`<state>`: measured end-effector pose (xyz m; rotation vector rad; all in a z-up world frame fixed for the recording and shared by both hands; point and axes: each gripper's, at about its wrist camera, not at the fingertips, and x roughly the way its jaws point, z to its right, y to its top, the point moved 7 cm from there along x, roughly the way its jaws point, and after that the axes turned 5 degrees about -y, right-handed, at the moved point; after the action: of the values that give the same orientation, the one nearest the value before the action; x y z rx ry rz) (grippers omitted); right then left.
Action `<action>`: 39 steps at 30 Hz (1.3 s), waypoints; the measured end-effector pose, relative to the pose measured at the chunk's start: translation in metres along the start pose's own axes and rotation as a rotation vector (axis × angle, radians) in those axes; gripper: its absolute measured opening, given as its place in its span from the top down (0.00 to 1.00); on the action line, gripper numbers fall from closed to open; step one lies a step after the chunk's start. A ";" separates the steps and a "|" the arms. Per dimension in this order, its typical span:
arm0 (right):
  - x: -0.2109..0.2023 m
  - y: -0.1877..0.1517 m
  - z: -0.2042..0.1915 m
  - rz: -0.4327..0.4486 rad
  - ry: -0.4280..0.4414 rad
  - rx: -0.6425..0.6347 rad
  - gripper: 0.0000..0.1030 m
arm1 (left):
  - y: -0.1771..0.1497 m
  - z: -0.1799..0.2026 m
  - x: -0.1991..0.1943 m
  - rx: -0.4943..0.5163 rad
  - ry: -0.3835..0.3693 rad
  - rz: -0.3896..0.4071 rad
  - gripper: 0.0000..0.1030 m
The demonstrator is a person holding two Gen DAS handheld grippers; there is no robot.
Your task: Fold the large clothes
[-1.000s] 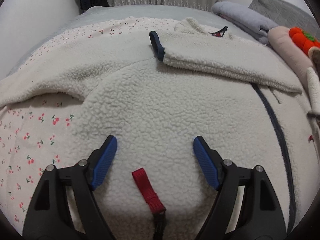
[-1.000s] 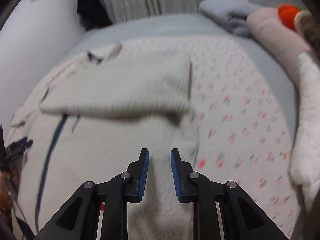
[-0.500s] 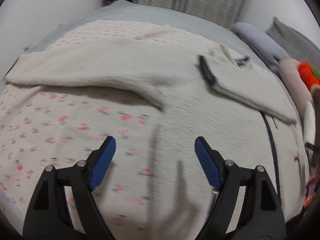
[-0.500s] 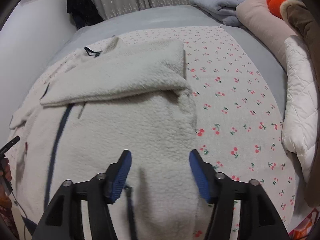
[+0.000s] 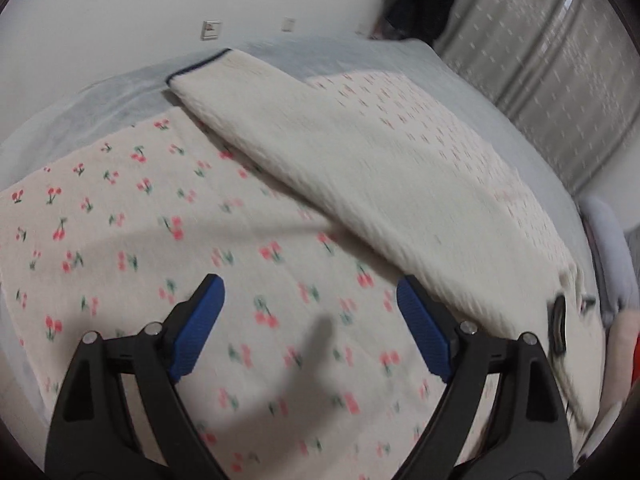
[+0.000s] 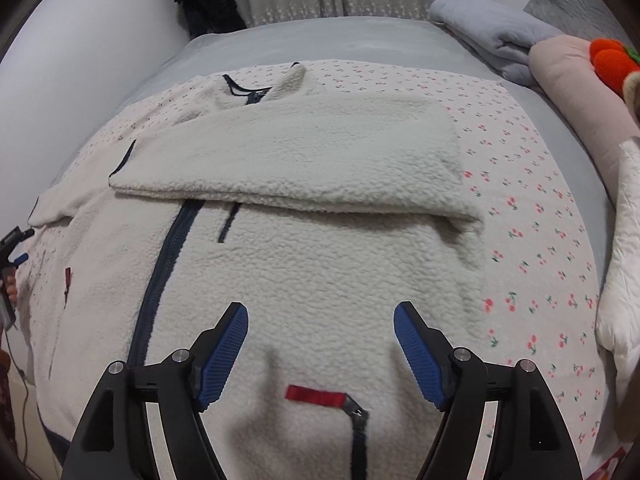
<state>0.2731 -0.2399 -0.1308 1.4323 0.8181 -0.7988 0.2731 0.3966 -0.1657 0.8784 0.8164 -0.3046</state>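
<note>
On bed: cream fleece jacket (image 6: 320, 264), one sleeve (image 6: 288, 160) folded across chest
Right gripper (image 6: 320, 354) above hem, jaws just opened, nothing between; left gripper (image 5: 310, 326) apart, empty, over cherry-print blanket (image 5: 120, 216) beside other sleeve (image 5: 360, 168)

We record a bed with a grey sheet (image 6: 320, 42). On it lies a pale cherry-print blanket (image 6: 532, 216), carrying a cream fleece zip jacket (image 6: 320, 264) at centre. At two o'clock we list a folded grey blanket (image 6: 492, 36), a pink bolster (image 6: 568, 80), and at three o'clock a white quilted item (image 6: 624, 264).
</note>
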 end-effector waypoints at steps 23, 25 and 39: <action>0.036 0.000 -0.001 -0.041 -0.026 0.008 0.25 | 0.089 -0.019 0.066 -0.227 -0.019 0.119 0.81; 0.036 0.000 0.001 -0.039 -0.024 0.015 0.25 | 0.095 -0.010 0.055 -0.215 -0.027 0.151 0.87; 0.015 0.023 -0.009 0.040 0.019 0.010 0.25 | 0.093 0.164 -0.041 0.145 -0.226 0.273 0.90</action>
<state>0.3004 -0.2313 -0.1313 1.4624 0.7984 -0.7606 0.3801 0.3230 -0.0230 1.0573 0.4620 -0.2188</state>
